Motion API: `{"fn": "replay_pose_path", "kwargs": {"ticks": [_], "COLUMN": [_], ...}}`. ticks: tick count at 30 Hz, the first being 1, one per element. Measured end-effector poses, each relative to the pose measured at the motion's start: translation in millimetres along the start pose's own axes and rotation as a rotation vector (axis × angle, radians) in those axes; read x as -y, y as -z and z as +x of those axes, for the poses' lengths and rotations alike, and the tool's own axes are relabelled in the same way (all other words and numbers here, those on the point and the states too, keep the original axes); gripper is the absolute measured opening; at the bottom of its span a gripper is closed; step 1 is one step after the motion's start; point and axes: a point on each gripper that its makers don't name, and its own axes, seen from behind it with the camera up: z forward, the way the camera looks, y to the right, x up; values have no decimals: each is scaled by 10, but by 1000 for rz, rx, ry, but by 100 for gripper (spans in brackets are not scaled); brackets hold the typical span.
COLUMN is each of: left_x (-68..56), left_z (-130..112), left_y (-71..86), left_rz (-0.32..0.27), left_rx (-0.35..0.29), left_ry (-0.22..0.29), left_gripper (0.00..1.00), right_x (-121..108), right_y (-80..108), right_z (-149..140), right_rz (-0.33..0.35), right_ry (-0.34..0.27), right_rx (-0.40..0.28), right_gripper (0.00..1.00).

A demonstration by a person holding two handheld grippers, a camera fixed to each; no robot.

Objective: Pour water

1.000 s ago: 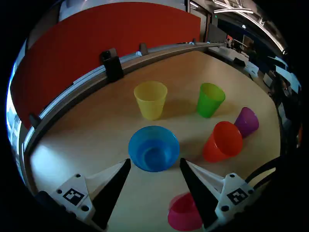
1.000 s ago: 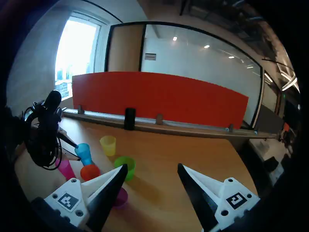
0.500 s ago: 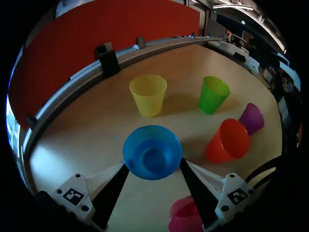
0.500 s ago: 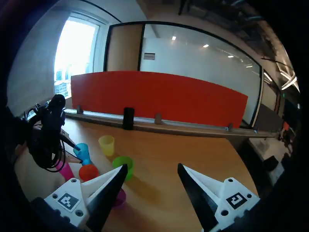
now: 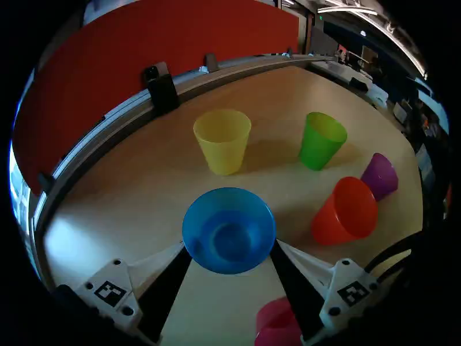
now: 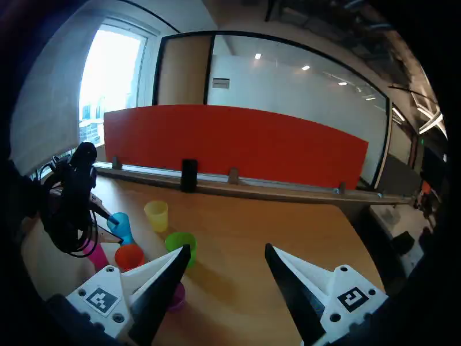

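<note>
Clasping the blue cup [image 5: 229, 230], left tongs [image 5: 229, 245] half-hide the pink cup [image 5: 275, 324].

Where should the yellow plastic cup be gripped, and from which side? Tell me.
Probably the side wall just under the rim of the yellow plastic cup, coming level from the side away from the red divider panel. It stands upright, widest at its rim, apart from the green plastic cup, leaving room either side.
</note>
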Motion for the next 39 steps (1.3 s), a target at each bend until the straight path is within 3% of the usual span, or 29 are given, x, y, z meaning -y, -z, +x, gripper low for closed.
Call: {"fn": "replay_pose_path", "kwargs": {"ticks": [39], "left_x": [0], "left_z": [3], "left_y": [-32], "left_rz": [3], "left_rx": [-21], "left_ry": [-17], "left_gripper": [79], "right_x": [-54], "right_y": [-8], "right_z": [-49], "right_rz": [-11], "right_ry": [-6], "right_rx": [6], "right_gripper": [100]}}
